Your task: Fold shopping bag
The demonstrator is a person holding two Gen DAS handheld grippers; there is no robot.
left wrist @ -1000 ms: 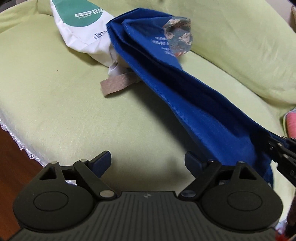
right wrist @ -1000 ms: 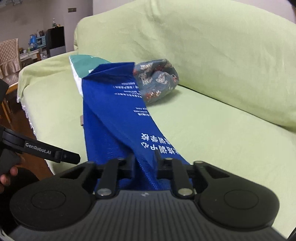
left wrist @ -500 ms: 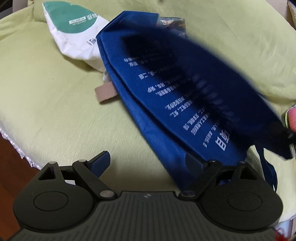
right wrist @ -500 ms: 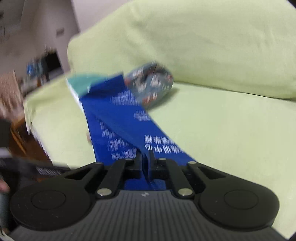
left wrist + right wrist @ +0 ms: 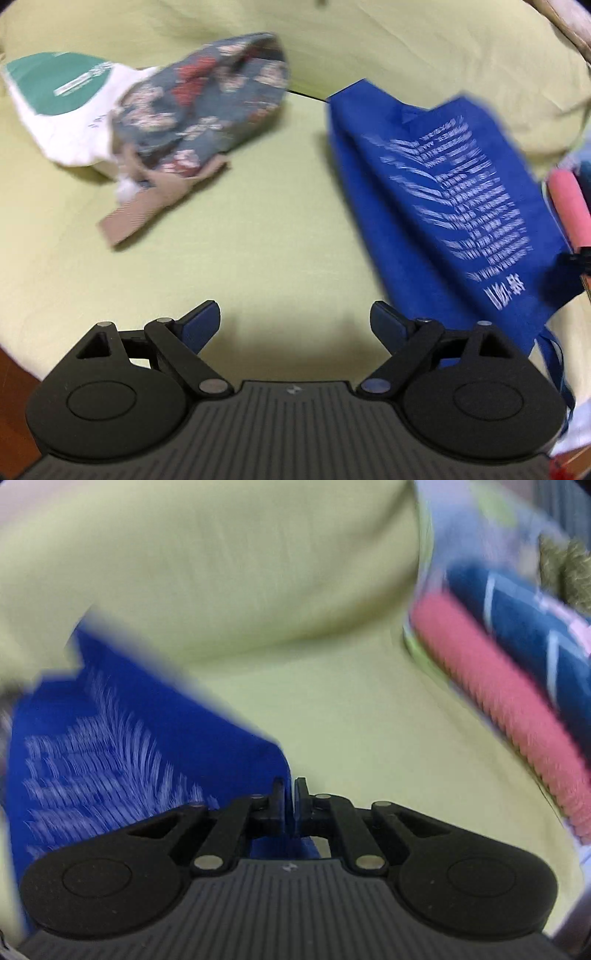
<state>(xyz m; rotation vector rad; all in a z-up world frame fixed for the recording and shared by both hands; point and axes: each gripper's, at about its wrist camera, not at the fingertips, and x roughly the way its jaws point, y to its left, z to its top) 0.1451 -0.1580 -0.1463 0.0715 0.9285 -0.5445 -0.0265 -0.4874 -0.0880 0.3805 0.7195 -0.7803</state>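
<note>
The blue shopping bag with white print lies creased on the green sofa seat, at the right of the left wrist view, its handle loop trailing at the lower right. My left gripper hovers open over bare seat just left of the bag, with nothing between its fingers. In the blurred right wrist view my right gripper pinches an edge of the blue bag. Its jaws are opening slightly, with blue fabric still between the pads.
A floral fabric bag, a white and green bag and a beige strap lie at the back left. A pink roll and dark blue patterned cloth sit at the sofa's right end. The sofa's front edge is at the lower left.
The blue bag has been dragged right, off the other bags, uncovering the floral one. The right gripper swung right with it and rolled. The left gripper stayed open.
</note>
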